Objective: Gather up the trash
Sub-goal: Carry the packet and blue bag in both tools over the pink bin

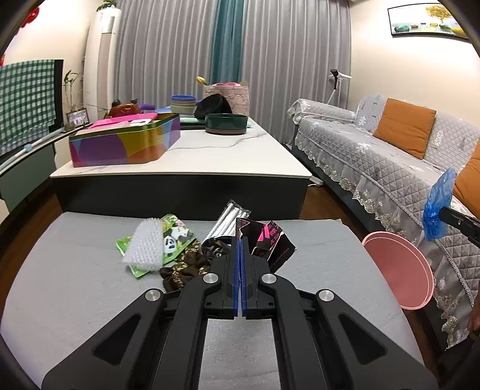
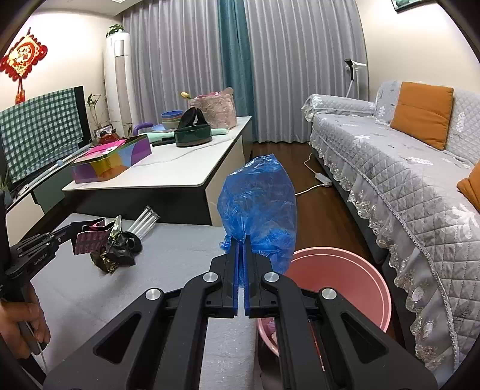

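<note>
Right claw (image 2: 241, 240) pinches blue bag (image 2: 258, 207); wrapper lettering unreadable.

Grey pleated curtains (image 1: 168, 51) with a teal panel (image 1: 228, 39) fill the back wall at upper centre. A tall white standing air conditioner (image 1: 100, 60) occupies the upper left, beside cream walls. A sofa (image 2: 405, 168) under a grey quilted, lace-edged cover with orange cushions (image 2: 423, 114) runs along the right. The floor (image 2: 327, 210) is dark wood. A framed picture (image 1: 426, 21) hangs at upper right; a red knot ornament (image 2: 22, 55) at upper left.
</note>
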Tool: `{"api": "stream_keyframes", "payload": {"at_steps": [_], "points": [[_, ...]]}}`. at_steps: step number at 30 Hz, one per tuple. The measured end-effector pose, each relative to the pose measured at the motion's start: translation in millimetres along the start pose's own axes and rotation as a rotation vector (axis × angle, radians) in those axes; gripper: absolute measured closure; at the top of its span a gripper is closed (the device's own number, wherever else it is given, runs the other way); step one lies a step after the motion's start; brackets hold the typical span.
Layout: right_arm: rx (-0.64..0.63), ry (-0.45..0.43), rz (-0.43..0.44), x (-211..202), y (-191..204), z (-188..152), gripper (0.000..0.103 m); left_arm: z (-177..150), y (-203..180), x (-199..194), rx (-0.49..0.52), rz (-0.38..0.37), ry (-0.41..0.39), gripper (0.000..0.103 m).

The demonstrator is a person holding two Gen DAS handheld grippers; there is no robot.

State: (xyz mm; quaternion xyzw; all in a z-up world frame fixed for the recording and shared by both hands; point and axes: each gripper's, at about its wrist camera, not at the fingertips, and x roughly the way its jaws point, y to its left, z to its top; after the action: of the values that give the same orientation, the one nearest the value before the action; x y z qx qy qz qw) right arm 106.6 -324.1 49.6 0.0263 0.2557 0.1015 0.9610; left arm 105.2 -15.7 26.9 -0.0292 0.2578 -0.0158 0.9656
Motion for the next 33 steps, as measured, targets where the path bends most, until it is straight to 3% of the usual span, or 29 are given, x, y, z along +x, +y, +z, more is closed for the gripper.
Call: {"api": "stream_keyframes", "payload": {"at_steps": [33], "points": [[0.058, -0.047, -0.08, -12.8, -53.4, 8.9, 0.1, 5.9, -53.3, 15.7, 0.051, -0.086, 0.015, 0.102]]}}
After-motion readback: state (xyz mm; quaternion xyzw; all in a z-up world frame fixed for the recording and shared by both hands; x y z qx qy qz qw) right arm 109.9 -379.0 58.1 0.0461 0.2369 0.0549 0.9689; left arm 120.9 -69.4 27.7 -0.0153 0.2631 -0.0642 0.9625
